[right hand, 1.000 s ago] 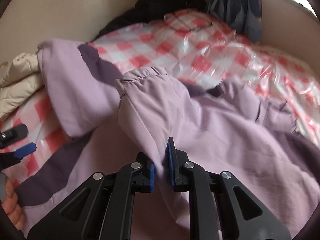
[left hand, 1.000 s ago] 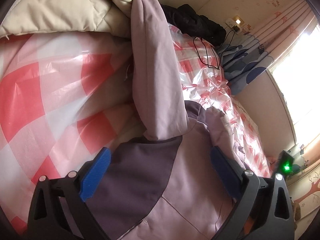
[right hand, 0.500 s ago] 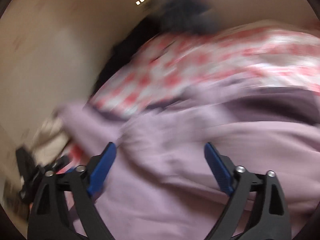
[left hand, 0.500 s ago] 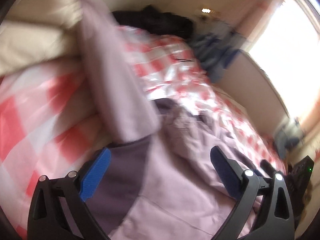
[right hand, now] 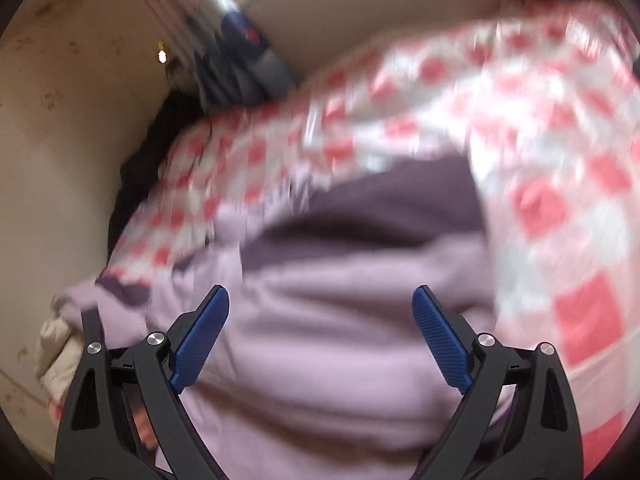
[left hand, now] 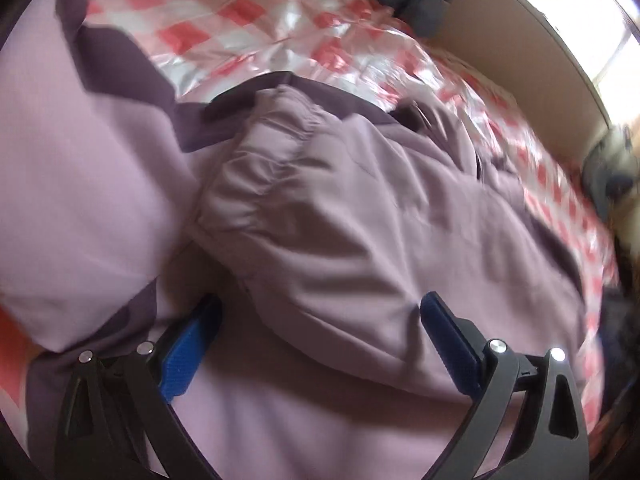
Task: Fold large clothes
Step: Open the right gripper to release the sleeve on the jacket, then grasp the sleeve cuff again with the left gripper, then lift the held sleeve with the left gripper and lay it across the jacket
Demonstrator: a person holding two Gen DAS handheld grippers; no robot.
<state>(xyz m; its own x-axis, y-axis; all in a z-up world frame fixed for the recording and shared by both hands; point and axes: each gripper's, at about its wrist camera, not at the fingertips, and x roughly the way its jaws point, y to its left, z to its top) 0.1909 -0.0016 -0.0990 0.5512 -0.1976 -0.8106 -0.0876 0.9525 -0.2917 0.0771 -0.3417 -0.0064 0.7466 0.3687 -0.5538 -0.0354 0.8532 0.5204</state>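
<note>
1. Left wrist view: the left gripper (left hand: 318,340) has swung over the lilac jacket (left hand: 360,240) on the bed (left hand: 280,36); jaws wide apart, nothing gripped, as a second ago.
2. The sleeve (left hand: 288,184), cuff toward the dark collar band, now lies across the jacket body; a second ago the right jaws pinched it.
3. Right wrist view: the right gripper (right hand: 320,332) has let go; its jaws, clenched on the sleeve a second ago, have since opened wide, and no cloth sits between the pads now.
4. Judgement: one sleeve fold placed; both hands free for the next fold.
</note>
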